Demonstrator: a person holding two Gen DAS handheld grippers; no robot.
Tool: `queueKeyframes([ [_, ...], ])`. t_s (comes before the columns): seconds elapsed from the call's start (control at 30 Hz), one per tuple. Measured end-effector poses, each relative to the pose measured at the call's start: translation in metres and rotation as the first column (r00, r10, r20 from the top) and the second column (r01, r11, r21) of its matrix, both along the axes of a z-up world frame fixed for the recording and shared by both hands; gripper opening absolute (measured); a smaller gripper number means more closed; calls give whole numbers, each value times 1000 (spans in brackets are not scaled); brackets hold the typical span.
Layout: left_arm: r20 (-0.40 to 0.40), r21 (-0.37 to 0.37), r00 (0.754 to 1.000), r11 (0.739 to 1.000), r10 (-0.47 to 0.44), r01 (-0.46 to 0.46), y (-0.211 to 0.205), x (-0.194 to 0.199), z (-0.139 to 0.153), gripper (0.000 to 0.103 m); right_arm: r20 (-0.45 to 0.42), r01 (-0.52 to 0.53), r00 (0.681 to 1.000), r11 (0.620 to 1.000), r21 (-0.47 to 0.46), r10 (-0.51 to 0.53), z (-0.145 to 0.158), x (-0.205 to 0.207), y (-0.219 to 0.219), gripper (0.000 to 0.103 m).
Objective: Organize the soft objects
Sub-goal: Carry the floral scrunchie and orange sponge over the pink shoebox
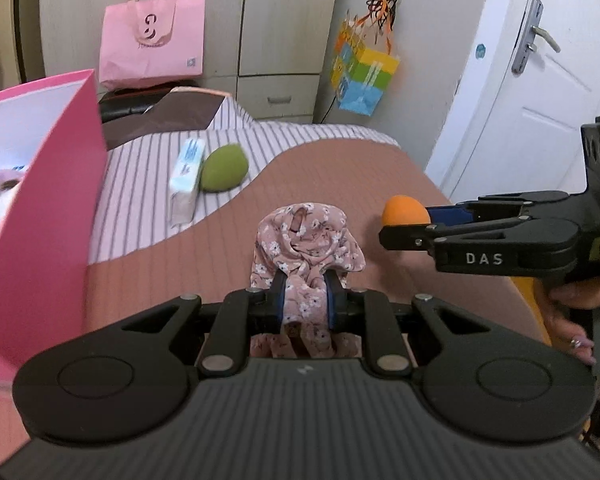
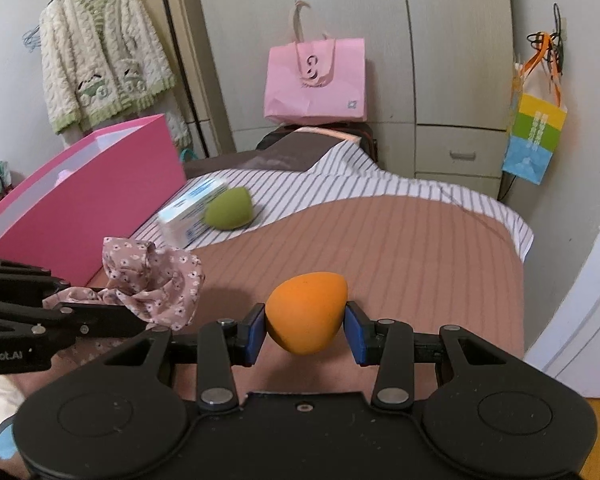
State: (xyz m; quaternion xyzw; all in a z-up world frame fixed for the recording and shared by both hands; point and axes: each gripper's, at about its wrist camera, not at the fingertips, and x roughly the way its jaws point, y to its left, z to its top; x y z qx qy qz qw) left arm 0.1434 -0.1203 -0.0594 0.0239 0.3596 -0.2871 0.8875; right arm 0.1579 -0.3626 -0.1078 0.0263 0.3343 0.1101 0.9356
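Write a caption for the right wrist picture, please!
Right gripper squeezes an orange sponge egg above the bed.

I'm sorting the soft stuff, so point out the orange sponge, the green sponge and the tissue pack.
orange sponge (image 2: 306, 312): right wrist view, middle of its body.
green sponge (image 1: 223, 168): left wrist view, its rounded centre.
tissue pack (image 1: 187, 176): left wrist view, top face.

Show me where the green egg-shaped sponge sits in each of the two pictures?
Left wrist view: green sponge upper left of centre, on the striped sheet, right of the tissue pack.
Right wrist view: green sponge left of centre, against the same pack.
Shared landmark: pink box at left.
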Motion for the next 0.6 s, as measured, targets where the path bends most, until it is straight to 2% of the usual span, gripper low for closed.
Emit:
queueKeyframes([
  [0.13, -84, -14, 996, 999, -41, 40, 17, -7, 0, 17, -54, -45, 997, 994, 100, 51, 5, -14, 12, 47],
  [0.27, -192, -57, 978, 996, -80, 70, 39, -14, -5, 17, -79, -105, 990, 989, 108, 114, 11, -30, 35, 47],
  [0.33, -196, -49, 977, 996, -80, 72, 49, -20, -4, 17, -98, -137, 984, 984, 114, 149, 13, -38, 46, 47],
  [0.43, -181, 3, 981, 997, -70, 72, 62, -29, 0, 17, -126, -161, 976, 979, 126, 176, 17, -47, 61, 47],
  [0.6, -191, 15, 978, 996, -85, 90, 90, -41, 16, 17, -126, -222, 964, 970, 100, 234, 38, -60, 91, 47],
])
